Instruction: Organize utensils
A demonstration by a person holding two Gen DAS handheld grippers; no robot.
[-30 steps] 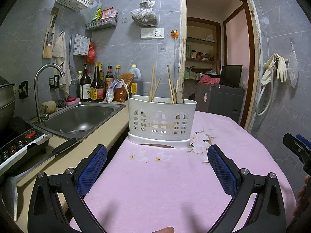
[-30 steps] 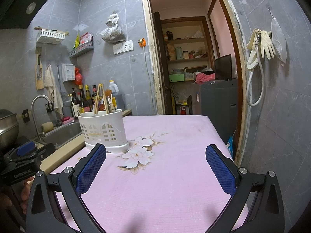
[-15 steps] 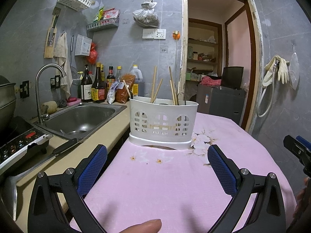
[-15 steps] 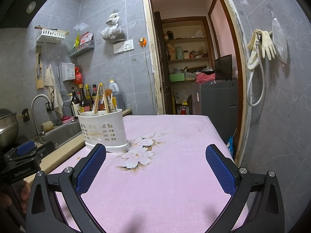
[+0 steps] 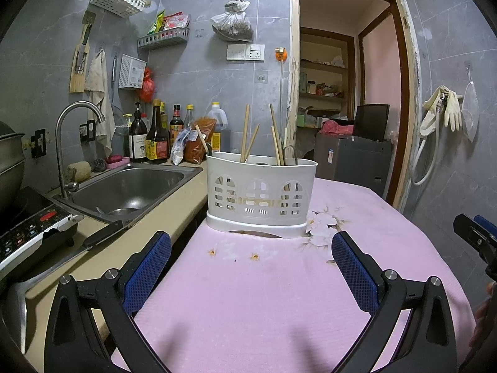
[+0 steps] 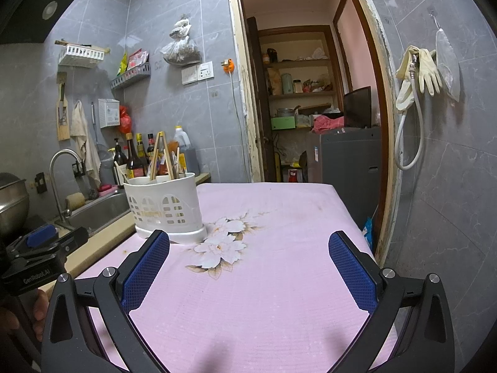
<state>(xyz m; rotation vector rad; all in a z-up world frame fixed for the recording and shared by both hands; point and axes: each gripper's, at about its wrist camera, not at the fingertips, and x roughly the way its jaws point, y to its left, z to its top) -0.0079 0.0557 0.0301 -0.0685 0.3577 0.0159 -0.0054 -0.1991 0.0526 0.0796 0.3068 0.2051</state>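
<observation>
Here, left gripper and right gripper, both spread and empty, face the utensil caddy holding chopsticks.

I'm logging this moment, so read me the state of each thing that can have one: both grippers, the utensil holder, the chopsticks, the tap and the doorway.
left gripper: open, empty.
right gripper: open, empty.
utensil holder: upright on the pink cloth, at its sink-side edge.
chopsticks: standing in the holder, leaning.
tap: no water seen running.
doorway: open.
</observation>
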